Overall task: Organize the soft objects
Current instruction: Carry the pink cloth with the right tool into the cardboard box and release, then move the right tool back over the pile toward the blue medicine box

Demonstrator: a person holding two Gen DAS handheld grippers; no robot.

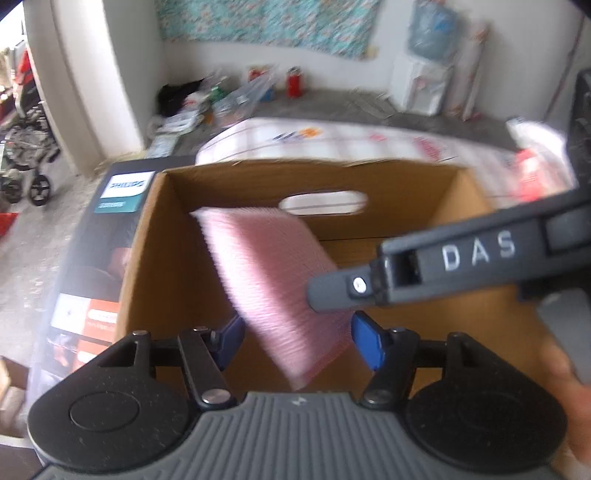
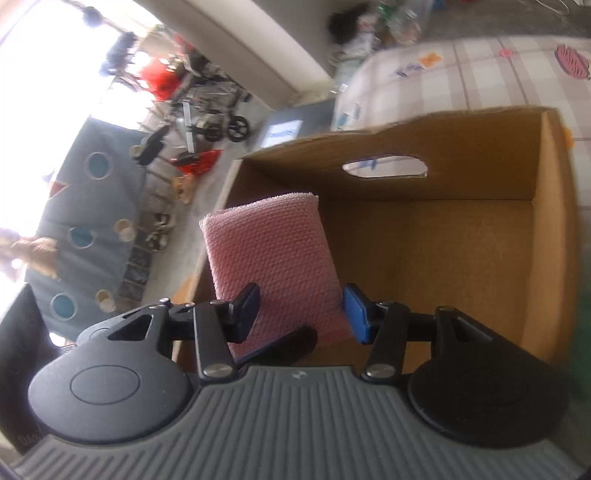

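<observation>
Right tongs (image 2: 301, 314) are gripping a pink sponge (image 2: 273, 258) over the cardboard box (image 2: 461, 236); left tongs (image 1: 295, 343) are standing wide around it.

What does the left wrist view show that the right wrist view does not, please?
Only the left wrist view: the right claw reaching in from the side, the water dispenser and the floral wall cloth. Only the right wrist view: the grey mat with circles and a bright window. Both: the pink cloth over the open cardboard box, the stroller and the checked mattress.
</observation>
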